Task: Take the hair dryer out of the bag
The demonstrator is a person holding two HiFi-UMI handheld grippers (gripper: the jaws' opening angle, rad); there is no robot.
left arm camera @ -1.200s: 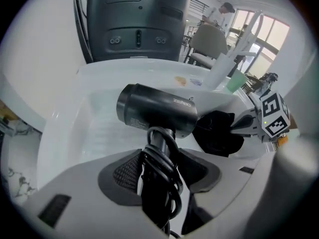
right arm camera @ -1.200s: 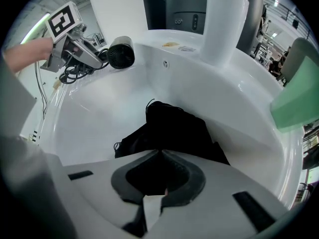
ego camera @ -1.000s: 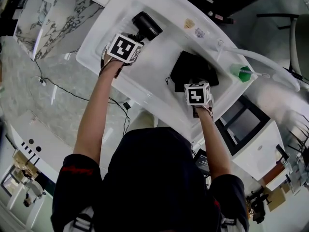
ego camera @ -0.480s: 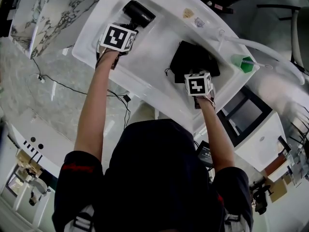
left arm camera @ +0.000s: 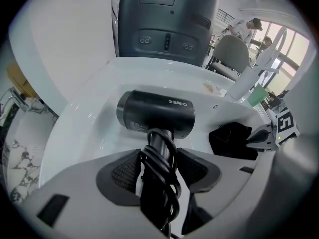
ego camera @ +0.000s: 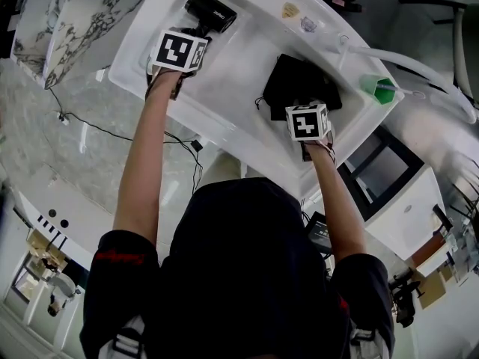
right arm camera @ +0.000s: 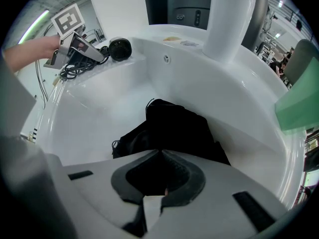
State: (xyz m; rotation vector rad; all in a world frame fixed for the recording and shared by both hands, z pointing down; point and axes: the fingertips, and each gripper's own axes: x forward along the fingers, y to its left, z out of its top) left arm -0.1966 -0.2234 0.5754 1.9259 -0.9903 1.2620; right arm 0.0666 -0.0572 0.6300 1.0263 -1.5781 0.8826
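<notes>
Near the front edge of the white basin (ego camera: 241, 60), the right gripper (right arm camera: 159, 152) has its jaws together on the floppy black cloth bag (right arm camera: 175, 127). Well apart, toward the far left corner, the left gripper (left arm camera: 158, 172) clamps the cord-wound handle of the matt black hair dryer (left arm camera: 160, 114). Its barrel lies crosswise just beyond the jaws, outside the bag.

Hair dryer (ego camera: 212, 11) and bag (ego camera: 299, 82) are black, basin (ego camera: 239, 88) white, cup (ego camera: 374, 90) green.
</notes>
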